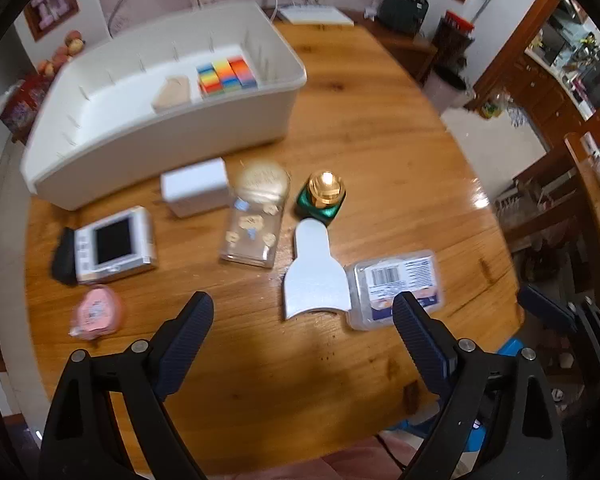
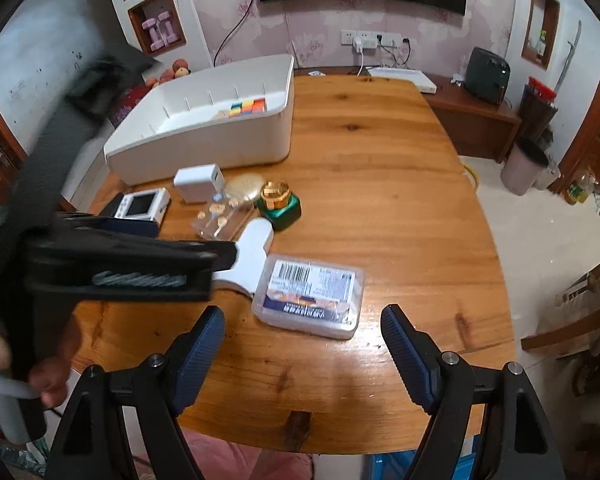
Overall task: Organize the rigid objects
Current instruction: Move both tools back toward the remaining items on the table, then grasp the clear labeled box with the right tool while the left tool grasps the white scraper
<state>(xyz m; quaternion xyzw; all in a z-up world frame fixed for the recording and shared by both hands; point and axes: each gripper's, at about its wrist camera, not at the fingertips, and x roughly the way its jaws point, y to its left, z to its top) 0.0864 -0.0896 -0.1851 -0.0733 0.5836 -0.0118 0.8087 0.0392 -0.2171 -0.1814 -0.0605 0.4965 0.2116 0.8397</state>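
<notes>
On the table (image 1: 380,152), a bin (image 1: 148,120) stands at the far left, holding a cube (image 1: 227,75) with a block (image 1: 173,93) to its left. Before the bin lie a box (image 1: 195,192), a jar (image 1: 256,220) and a bottle (image 1: 323,197). Left sits a monitor (image 1: 114,245); nearer, a scraper (image 1: 314,276) beside a case (image 1: 396,286).

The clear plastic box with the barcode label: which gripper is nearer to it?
Right. The right gripper hangs open just short of the clear plastic box. The left gripper, also open, sits further to the box's left, facing the white scraper.
</notes>
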